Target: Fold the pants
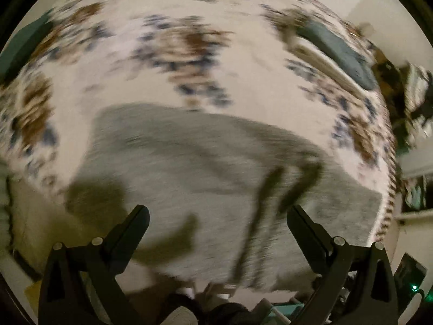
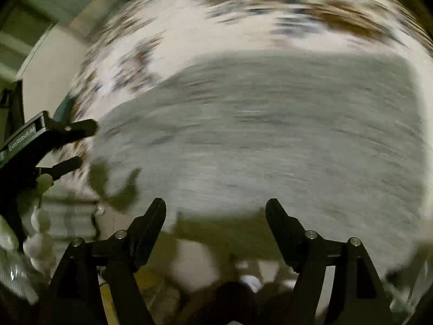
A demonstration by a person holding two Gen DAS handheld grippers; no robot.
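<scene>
The grey pants lie flat as a folded rectangle on a white patterned cloth. Both views are motion-blurred. My left gripper is open and empty, held above the pants' near edge. My right gripper is open and empty above the near edge of the pants. The left gripper also shows at the left edge of the right wrist view, open, beside the pants' left end.
The patterned cloth has brown and blue motifs and covers the surface around the pants. A dark green folded item lies at the far right on it. Clutter sits beyond the right edge. Feet and floor show below.
</scene>
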